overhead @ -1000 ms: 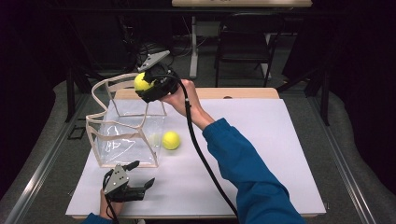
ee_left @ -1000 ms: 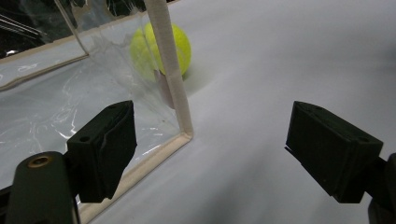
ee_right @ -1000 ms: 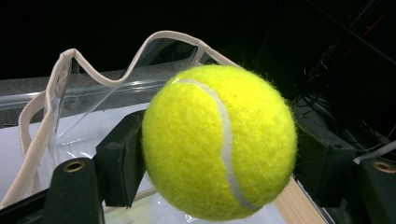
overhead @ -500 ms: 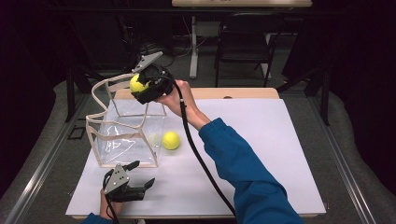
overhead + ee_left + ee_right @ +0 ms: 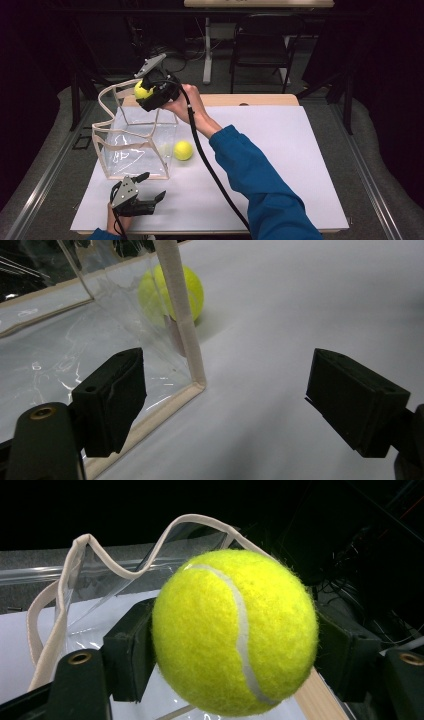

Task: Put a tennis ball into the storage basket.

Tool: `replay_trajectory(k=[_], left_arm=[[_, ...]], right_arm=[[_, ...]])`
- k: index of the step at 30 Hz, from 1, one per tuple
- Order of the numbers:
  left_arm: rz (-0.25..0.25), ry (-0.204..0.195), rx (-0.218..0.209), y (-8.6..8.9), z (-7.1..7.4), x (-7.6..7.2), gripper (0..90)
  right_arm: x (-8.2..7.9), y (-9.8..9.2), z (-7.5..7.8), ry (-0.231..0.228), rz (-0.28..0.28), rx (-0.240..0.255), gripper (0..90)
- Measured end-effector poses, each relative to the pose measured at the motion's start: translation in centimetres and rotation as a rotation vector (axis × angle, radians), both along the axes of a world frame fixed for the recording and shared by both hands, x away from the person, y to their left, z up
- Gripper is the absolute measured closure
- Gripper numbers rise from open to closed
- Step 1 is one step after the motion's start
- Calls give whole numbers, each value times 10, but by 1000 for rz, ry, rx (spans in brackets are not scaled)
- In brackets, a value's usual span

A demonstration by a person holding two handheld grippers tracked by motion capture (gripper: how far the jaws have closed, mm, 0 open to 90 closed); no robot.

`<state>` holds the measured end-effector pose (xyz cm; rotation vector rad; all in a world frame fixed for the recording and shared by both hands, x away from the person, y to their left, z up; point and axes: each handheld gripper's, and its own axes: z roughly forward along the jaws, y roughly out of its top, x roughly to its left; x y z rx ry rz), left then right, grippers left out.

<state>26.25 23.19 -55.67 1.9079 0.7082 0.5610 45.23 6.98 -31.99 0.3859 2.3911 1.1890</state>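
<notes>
The right gripper [image 5: 146, 93] is clamped on a tennis ball [image 5: 234, 630], one black jaw pressed to each side of it, and is held over the far rim of the clear plastic bag [image 5: 135, 150] with its beige-trimmed edges. From this gripper's own view, the bag's wavy strap and open mouth lie directly beyond and below the ball. In my judgement the step in hand is the carry to the bag: the ball is above the opening but not yet let go. The next move calls for bringing the ball squarely over the mouth, clear of the trim, lowering it a little, then spreading the jaws so it drops inside rather than glancing off the soft rim. The left gripper [image 5: 145, 197] rests near the person's edge of the white table [image 5: 280, 165], its jaws spread wide and holding nothing; just ahead of it stands the bag's near corner. Beyond that corner, outside the bag and beside its wall, a second tennis ball [image 5: 183, 150] sits on the table. The bag appears empty; glare on the plastic makes that less than certain.
</notes>
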Motion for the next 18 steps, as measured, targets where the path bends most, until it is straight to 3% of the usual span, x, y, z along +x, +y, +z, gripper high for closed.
replay_trajectory(k=[18], left_arm=[[-1,-1,1,0,0,0,161]], right_arm=[[1,14,-6,43,23,-63,266]])
